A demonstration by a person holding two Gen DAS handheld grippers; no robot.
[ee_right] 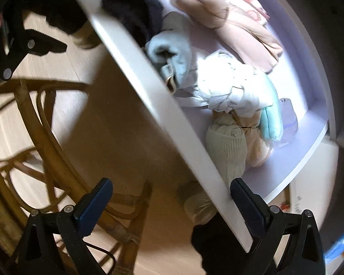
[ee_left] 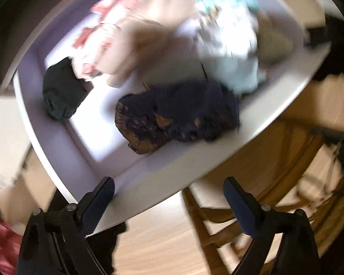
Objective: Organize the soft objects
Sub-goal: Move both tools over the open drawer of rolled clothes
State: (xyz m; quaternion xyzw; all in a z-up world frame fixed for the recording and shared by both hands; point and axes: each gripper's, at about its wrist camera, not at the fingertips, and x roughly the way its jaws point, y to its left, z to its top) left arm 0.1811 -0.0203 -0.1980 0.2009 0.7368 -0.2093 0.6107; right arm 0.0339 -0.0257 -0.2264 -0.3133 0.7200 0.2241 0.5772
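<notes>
both claws gape wide and empty, left gripper (ee_left: 168, 197) and right gripper (ee_right: 172, 198); the navy sock bundle (ee_left: 176, 112) sits, seemingly, near the drawer (ee_left: 149, 178) edge; a careless sweep could tip it out

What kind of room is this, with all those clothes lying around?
Probably a room in a home, perhaps a bedroom. Folded clothes such as a navy sock bundle lie in a white drawer, over a pale wood floor, beside a rattan chair.
</notes>
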